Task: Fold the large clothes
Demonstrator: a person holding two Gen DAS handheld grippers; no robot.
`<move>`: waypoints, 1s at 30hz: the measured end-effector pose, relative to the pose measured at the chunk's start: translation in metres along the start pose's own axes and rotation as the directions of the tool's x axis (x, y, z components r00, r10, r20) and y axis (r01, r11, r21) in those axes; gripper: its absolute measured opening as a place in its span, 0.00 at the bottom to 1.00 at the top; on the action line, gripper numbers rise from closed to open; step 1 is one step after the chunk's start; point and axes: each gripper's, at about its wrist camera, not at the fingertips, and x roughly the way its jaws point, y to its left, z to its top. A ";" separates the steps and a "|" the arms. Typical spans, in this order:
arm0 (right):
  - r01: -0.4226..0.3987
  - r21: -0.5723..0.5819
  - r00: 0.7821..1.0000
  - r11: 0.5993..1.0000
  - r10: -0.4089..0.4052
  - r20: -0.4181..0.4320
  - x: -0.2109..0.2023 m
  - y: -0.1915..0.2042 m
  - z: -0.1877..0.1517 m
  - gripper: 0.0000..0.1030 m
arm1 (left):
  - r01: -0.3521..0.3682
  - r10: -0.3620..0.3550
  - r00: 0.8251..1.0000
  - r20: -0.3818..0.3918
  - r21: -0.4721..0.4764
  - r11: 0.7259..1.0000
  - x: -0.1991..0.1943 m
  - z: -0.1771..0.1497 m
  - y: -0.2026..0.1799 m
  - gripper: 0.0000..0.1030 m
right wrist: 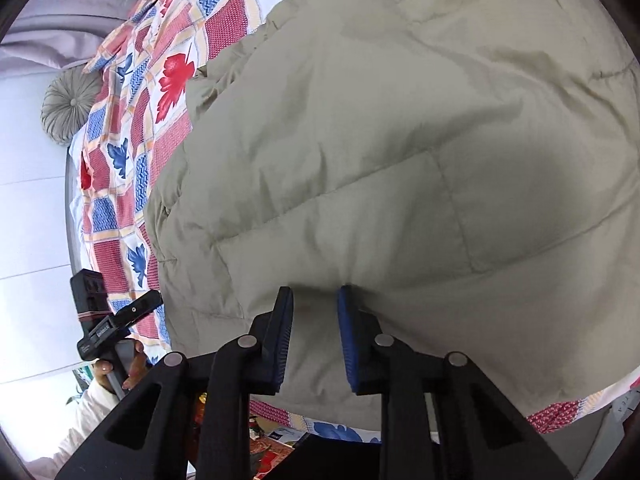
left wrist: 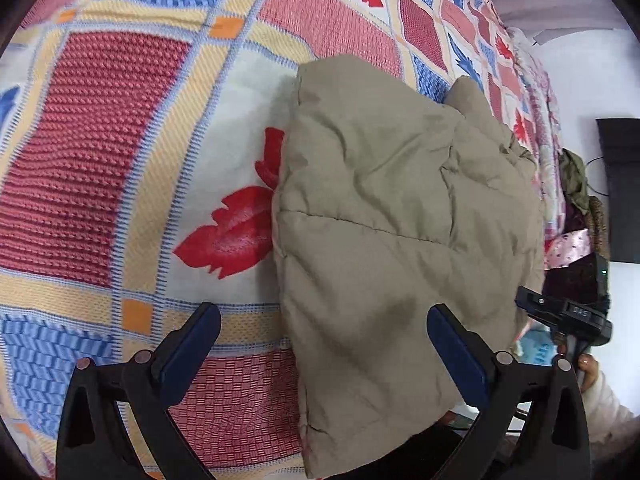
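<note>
Bed's covered in a patchwork bedspread [left wrist: 132,184], red and blue woven squares with maple leaves on white. Plain white wall [right wrist: 32,208] beside it, and a round grey pleated cushion [right wrist: 70,106] sits at the edge. Something flat and black [left wrist: 624,188] hangs on the wall. Soft daylight.
</note>
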 end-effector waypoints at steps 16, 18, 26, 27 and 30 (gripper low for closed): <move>0.010 0.020 1.000 1.000 -0.010 -0.024 0.013 -0.003 0.000 0.24 | 0.169 -0.153 0.974 -0.166 0.087 0.982 0.070 0.010 -0.061 0.40; 0.013 0.014 1.000 1.000 -0.012 -0.025 0.014 -0.001 0.000 0.24 | 0.172 -0.156 0.977 -0.146 0.102 0.980 0.062 0.007 -0.066 0.33; 0.031 -0.031 0.999 0.999 -0.030 0.009 0.004 0.016 0.002 0.24 | 0.136 -0.118 0.984 -0.136 0.130 0.982 0.058 0.006 -0.080 0.31; 0.036 -0.038 0.999 0.999 -0.034 0.036 0.000 0.019 0.004 0.24 | 0.133 -0.115 0.984 -0.139 0.125 0.983 0.060 0.006 -0.079 0.31; 0.040 -0.049 0.993 0.998 -0.034 0.109 -0.010 0.028 0.018 0.24 | 0.137 -0.122 0.982 -0.144 0.105 0.985 0.064 0.007 -0.074 0.31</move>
